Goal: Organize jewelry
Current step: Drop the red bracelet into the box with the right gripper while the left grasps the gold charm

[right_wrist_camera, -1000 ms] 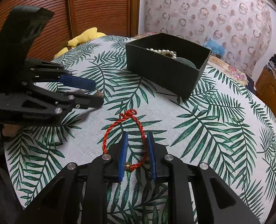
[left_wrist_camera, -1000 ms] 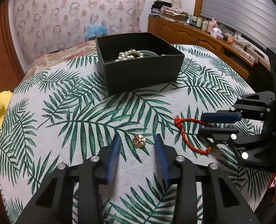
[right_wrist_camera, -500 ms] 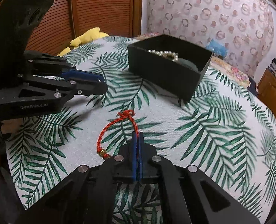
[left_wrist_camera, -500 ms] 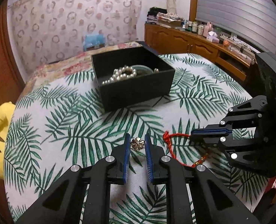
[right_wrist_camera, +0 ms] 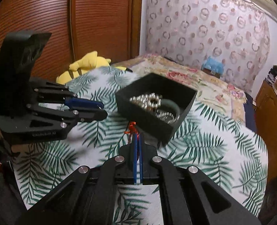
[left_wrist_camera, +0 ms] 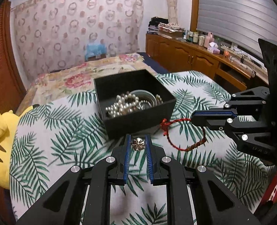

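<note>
Closest in the left wrist view, the left gripper (left_wrist_camera: 137, 144) pinches a small gold flower-shaped charm (left_wrist_camera: 138, 144) between its blue pads, just above the leaf-print cloth (left_wrist_camera: 63, 150). In the right wrist view the right gripper (right_wrist_camera: 138, 140) has its pads pressed together on a red braided cord bracelet (left_wrist_camera: 183, 146), whose knot (right_wrist_camera: 132, 127) sticks out past the tips. From the left view the bracelet hangs in a loop below that gripper, clear of the cloth, with small beads on its lower right part.

Just beyond both grippers sits an open black box (left_wrist_camera: 138, 120) on the cloth. Inside it lie a heap of pearl beads (left_wrist_camera: 123, 104) and a greenish bangle (left_wrist_camera: 144, 96) behind them. The knot of the bracelet hangs close to the box's near wall.

To the left of the cloth lies a yellow plush toy (left_wrist_camera: 1, 131). Farther back is a floral bedspread (left_wrist_camera: 78, 76), then a curtain with ring patterns (left_wrist_camera: 78, 28). At the right a wooden cabinet (left_wrist_camera: 185, 58) carries bottles and stacked items under a window blind (left_wrist_camera: 237, 13).
</note>
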Available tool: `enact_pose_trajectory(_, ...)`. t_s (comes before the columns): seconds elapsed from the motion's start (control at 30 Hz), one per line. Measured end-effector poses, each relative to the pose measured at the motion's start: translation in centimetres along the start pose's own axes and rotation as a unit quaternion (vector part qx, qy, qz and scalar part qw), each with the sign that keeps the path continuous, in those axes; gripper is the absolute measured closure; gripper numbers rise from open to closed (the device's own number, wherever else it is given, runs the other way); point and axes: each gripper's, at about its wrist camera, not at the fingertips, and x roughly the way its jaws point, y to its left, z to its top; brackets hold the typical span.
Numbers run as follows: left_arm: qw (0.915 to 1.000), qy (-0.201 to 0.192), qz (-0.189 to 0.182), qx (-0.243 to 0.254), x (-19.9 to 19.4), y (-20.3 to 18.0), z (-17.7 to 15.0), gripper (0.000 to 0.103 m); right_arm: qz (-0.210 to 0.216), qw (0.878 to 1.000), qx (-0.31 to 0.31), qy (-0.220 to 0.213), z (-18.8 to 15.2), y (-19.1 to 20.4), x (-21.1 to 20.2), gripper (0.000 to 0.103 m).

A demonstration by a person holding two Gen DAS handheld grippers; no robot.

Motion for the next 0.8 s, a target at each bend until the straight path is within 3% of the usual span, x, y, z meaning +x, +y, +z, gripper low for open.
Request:
enact_pose_trajectory(0.43,1.0,-0.003,-0.002,-0.008,1.3,1.4,3.8,0.089,0.009,1.0,0.003,-0.024,5.0,-3.4,0.9,0.101)
enact_pose_trajectory(0.8,0.9998,0.007,0.004,-0.018,3.6,3.1,5.8,0.089,0.031,0.999,0.032,-0.028,7.6,-6.7,4.8,0.1)
